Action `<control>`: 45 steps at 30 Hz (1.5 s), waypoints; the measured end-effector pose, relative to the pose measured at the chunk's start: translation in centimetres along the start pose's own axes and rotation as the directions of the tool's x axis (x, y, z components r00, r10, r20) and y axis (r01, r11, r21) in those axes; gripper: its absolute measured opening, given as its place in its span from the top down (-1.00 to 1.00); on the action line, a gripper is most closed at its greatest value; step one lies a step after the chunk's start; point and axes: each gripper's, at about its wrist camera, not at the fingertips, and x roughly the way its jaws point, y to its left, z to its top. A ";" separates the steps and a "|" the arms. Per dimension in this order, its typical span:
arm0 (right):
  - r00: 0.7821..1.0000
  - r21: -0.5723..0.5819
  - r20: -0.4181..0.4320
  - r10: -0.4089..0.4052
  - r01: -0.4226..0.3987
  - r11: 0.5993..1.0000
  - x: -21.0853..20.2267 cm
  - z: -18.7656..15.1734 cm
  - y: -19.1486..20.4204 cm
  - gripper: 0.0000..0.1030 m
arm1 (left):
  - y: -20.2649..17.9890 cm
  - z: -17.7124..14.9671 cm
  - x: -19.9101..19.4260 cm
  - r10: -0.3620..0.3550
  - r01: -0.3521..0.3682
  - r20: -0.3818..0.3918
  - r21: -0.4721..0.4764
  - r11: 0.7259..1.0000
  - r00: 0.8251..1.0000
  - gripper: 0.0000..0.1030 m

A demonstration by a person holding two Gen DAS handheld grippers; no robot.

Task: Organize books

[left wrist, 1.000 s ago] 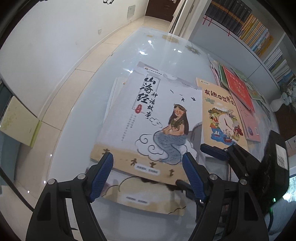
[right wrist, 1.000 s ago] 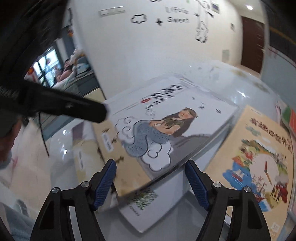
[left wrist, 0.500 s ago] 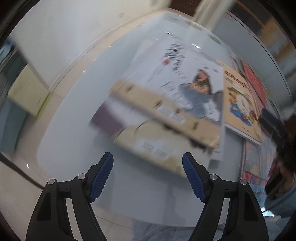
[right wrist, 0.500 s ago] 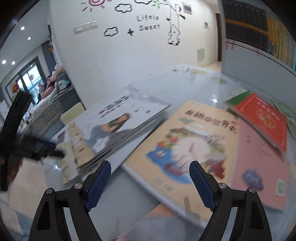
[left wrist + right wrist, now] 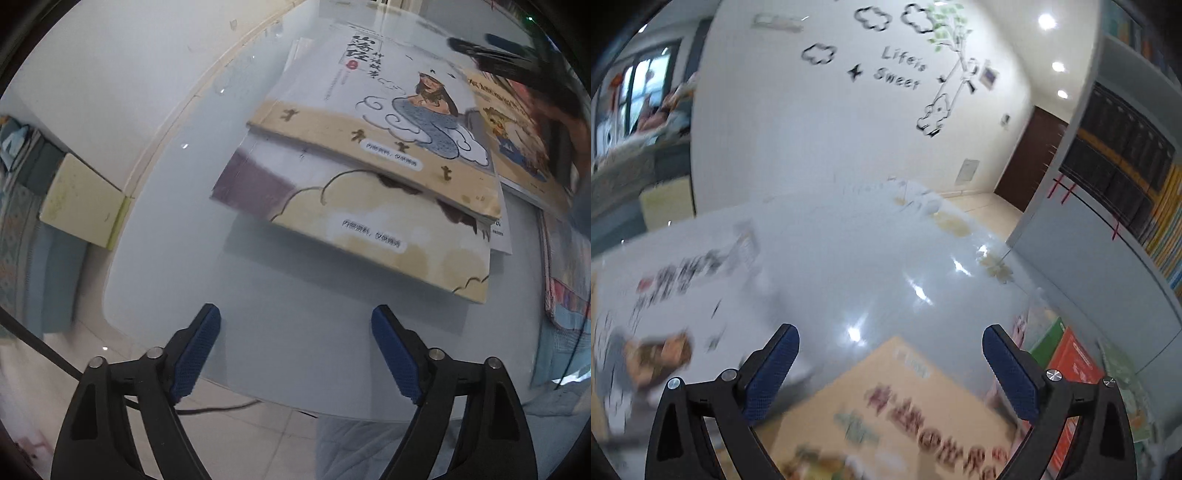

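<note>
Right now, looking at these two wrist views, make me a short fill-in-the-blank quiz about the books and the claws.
1. The mermaid book lies on top of a ____ of books.
2. Between the fingers of the left claw, which is opening, there is ____.
3. The right claw, also opening, hangs over a tan book with ____ title characters.
4. The books lie on a glossy ____ table.

Missing words: stack; nothing; red; white
</note>
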 end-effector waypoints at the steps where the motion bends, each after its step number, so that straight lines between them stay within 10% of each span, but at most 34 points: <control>1: 1.000 -0.019 -0.005 0.016 -0.016 1.000 0.9 0.5 0.0 -0.94 | 0.3 0.2 0.0 0.002 -0.002 0.002 -0.009 1.000 1.000 -0.67; 7: 0.986 -0.182 -0.103 0.131 -0.148 0.972 7.1 3.2 2.5 -0.93 | -1.5 2.8 0.5 0.011 -0.010 -0.015 0.080 0.997 1.000 -0.63; 11: 0.898 -0.122 -0.196 0.394 -0.421 0.899 7.4 3.8 3.3 -0.83 | -4.1 3.4 0.5 -0.003 0.006 -0.016 0.193 0.981 1.000 -0.66; 17: 0.937 0.123 -0.047 0.347 -0.340 0.932 3.5 2.4 -0.1 -0.85 | -0.6 2.9 -0.2 -0.054 0.054 -0.044 0.002 0.999 0.998 -0.62; 22: 0.941 0.451 0.084 0.329 -0.331 0.829 -5.6 -3.6 -5.0 -1.00 | -3.3 3.6 -5.4 -0.172 0.172 0.048 0.020 0.985 0.984 -0.61; 29: 0.928 0.670 0.137 0.346 -0.344 0.657 -18.4 -13.2 -12.3 -1.00 | -17.5 7.2 -10.6 -0.465 0.440 0.177 0.165 0.883 0.867 -0.84; 33: 0.978 0.604 0.144 0.148 -0.205 0.770 -28.2 -13.7 -19.2 -1.00 | -23.6 10.7 -13.6 -0.555 0.502 0.223 0.254 0.827 0.801 -0.99; 36: 0.980 0.522 0.192 -0.044 -0.064 0.850 -35.3 -13.6 -22.4 -1.00 | -26.5 12.6 -17.3 -0.508 0.428 0.378 0.278 0.860 0.774 -0.99; 39: 0.956 0.465 0.251 -0.152 0.019 0.885 -39.9 -12.6 -24.5 -1.00 | -25.9 14.1 -19.8 -0.522 0.440 0.471 0.281 0.853 0.711 -0.99; 41: 0.929 0.459 0.322 -0.185 0.018 0.888 -42.2 -11.7 -25.5 -1.00 | -25.4 16.0 -21.4 -0.499 0.409 0.510 0.286 0.867 0.701 -0.99; 45: 0.794 0.573 0.585 -0.164 -0.261 0.777 -45.8 -10.9 -30.0 -1.00 | -25.8 19.8 -24.1 -0.429 0.289 0.590 0.321 0.902 0.684 -0.99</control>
